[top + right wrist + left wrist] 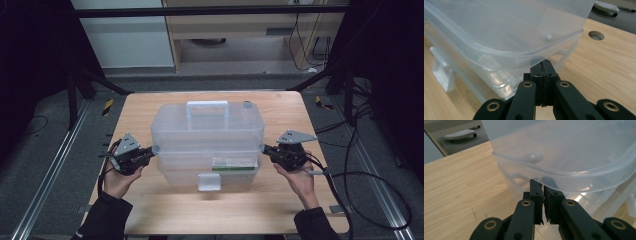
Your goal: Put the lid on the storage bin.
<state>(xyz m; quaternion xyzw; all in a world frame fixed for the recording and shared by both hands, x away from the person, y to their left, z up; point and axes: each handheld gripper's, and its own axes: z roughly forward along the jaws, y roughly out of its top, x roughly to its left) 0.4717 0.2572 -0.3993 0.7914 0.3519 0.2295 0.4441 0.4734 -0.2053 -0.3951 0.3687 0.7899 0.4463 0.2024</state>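
Wooden table point(150, 107) bears a clear lidded box point(207, 145); contents unclear; both grippers' jaws together beneath its lid rim.

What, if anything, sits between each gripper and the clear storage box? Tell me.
Nothing visible does. The left gripper and right gripper both have shut jaws tucked right under the lid's overhanging rim at either end of the clear storage box, with no object between them and the plastic.

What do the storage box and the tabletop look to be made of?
Storage box: likely thin translucent plastic, frosted and glossy; its contents and lower tray show dimly through the walls. Tabletop: pale wood or wood-look laminate, matte, with visible grain lines.
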